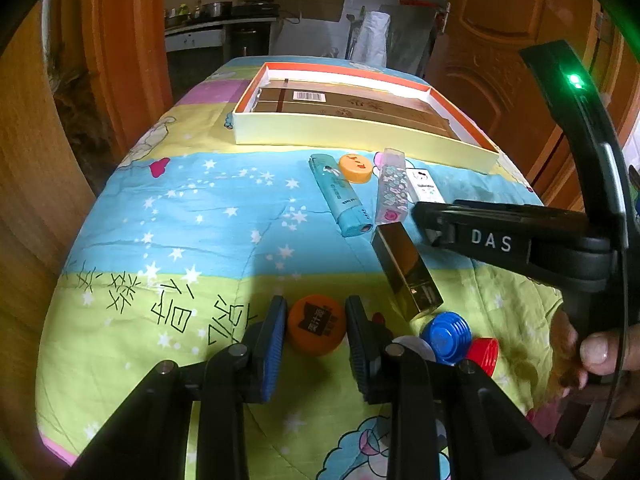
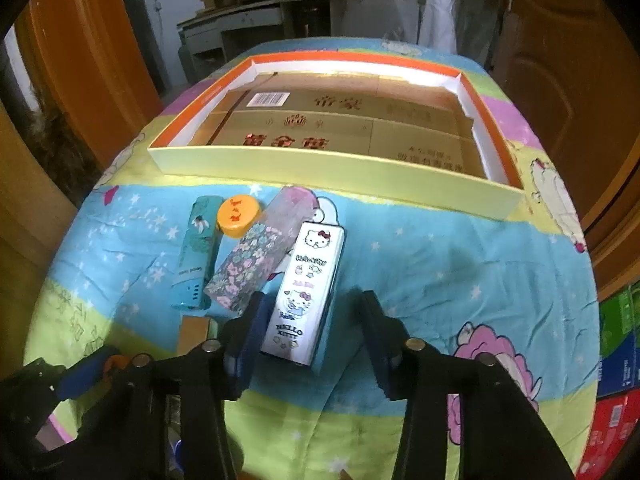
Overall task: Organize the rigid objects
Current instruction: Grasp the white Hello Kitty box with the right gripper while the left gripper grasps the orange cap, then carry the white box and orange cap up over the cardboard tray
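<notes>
My left gripper points down at the quilt, and its pads press both sides of a dark orange bottle cap. The right gripper straddles a white Hello Kitty box; the left pad touches it, while a gap shows at the right pad. A teal box, a yellow-orange cap and a floral box lie just left of it. A gold box and blue, red and white caps lie right of the left gripper.
A shallow cardboard tray with an orange rim and a cardboard-lined floor sits at the far side of the cartoon-print quilt. Wooden doors flank the table. Coloured cartons are stacked at the right. A person's hand holds the right gripper's handle.
</notes>
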`<state>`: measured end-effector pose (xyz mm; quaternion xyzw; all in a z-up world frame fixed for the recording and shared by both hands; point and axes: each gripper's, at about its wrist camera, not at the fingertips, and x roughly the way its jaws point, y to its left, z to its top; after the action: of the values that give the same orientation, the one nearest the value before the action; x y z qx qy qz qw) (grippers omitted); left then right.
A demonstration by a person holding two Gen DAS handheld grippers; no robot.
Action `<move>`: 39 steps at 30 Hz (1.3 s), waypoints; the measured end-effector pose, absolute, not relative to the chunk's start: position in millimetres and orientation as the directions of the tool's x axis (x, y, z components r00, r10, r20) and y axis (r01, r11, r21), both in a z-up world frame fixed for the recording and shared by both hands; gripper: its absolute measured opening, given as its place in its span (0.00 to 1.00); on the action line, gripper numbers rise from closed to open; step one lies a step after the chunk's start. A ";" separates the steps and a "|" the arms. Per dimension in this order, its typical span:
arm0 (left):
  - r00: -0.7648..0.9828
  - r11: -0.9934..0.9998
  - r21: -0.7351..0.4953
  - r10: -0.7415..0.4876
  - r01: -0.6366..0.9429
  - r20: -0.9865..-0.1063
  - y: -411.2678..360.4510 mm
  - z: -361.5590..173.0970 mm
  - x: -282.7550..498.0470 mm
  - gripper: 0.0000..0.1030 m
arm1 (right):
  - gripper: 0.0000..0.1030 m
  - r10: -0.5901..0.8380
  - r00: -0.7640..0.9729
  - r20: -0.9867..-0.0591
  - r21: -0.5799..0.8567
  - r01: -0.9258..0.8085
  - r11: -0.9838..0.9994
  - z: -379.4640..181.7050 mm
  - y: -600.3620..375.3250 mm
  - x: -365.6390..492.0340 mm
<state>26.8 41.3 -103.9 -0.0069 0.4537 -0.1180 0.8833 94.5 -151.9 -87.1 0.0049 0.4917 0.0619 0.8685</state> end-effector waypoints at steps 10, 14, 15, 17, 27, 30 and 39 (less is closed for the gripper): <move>0.580 0.979 -0.137 -0.200 0.152 -0.790 46.5 -96.6 26.5 0.29 | 0.24 0.174 0.516 -0.838 0.141 -0.104 0.985 -80.4 -165.4 84.3; 0.601 0.981 -0.133 -0.193 0.143 -0.776 47.4 -87.3 25.5 0.29 | 0.24 0.183 0.531 -0.827 0.147 -0.110 0.983 -73.1 -168.8 78.0; 0.604 0.981 -0.133 -0.192 0.142 -0.773 47.2 -85.5 25.4 0.29 | 0.24 0.186 0.531 -0.827 0.150 -0.112 0.982 -72.2 -169.8 77.2; 0.612 0.981 -0.133 -0.192 0.141 -0.768 46.6 -81.5 25.5 0.29 | 0.24 0.192 0.533 -0.824 0.156 -0.112 0.981 -70.0 -172.7 73.0; 0.668 0.981 -0.106 -0.186 0.160 -0.720 39.6 -50.8 29.4 0.29 | 0.24 0.177 0.598 -0.781 0.151 -0.094 0.984 -44.0 -191.6 56.5; 0.687 0.982 -0.084 -0.178 0.168 -0.705 35.9 -39.8 34.1 0.29 | 0.24 0.169 0.622 -0.764 0.143 -0.091 0.985 -33.8 -195.8 53.8; 0.719 0.979 -0.035 -0.170 0.199 -0.673 24.1 -12.5 53.8 0.29 | 0.24 0.152 0.666 -0.730 0.136 -0.076 0.988 -12.3 -210.0 56.1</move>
<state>53.8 24.1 -12.5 0.0199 0.3611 -0.0997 0.9270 56.1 -210.0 -12.3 0.0470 0.4037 0.0627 0.9115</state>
